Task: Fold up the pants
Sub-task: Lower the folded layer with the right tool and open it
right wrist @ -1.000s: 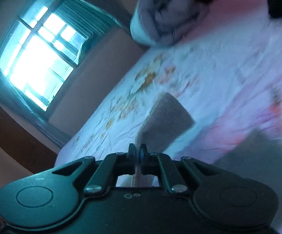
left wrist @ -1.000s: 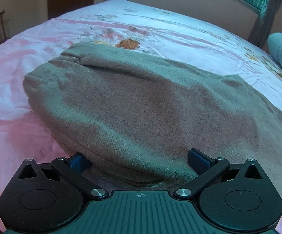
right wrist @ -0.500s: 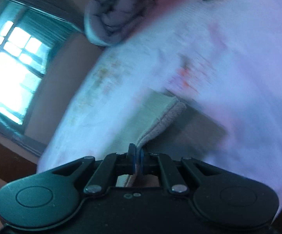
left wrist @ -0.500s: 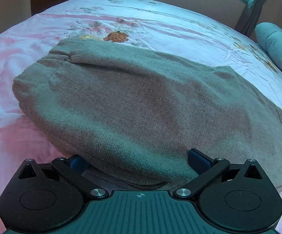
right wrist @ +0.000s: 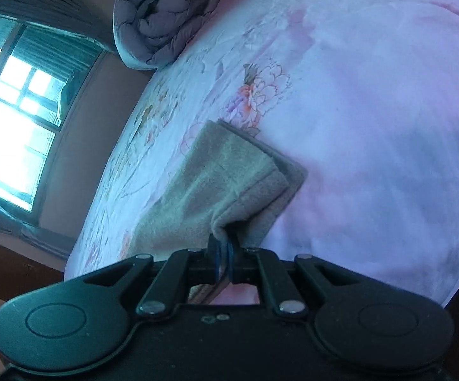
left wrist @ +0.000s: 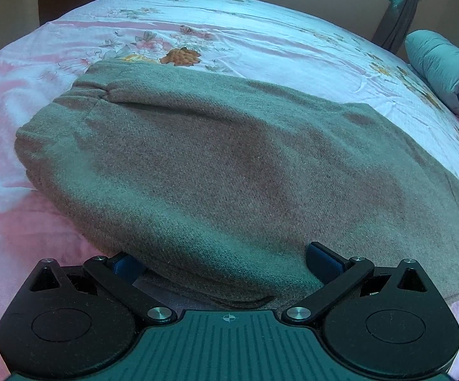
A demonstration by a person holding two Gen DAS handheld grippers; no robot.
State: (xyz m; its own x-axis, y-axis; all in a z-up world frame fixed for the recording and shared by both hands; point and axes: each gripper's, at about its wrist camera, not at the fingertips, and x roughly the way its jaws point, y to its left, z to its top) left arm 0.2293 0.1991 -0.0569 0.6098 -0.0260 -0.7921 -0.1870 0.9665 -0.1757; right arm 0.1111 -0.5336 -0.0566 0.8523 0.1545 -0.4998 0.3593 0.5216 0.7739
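The grey-brown knit pants (left wrist: pixel 216 171) lie on the floral bed sheet (left wrist: pixel 261 41), waistband at the far left. My left gripper (left wrist: pixel 226 263) is open, its jaws straddling the near folded edge of the pants, with cloth between the fingers. My right gripper (right wrist: pixel 224 247) is shut on the hem of a pant leg (right wrist: pixel 229 171), which lies over a second layer of the same cloth on the sheet (right wrist: pixel 372 127).
A rolled grey-blue quilt (left wrist: pixel 445 66) lies at the bed's far right; it also shows in the right wrist view (right wrist: pixel 162 16). A window (right wrist: pixel 10 120) and curtain are beyond the bed. Dark wooden furniture stands past the bed's left corner.
My right gripper has swung and brought the pant-leg hem down close to the sheet, over a lower layer. The left gripper has hardly moved and stays open around the fold.
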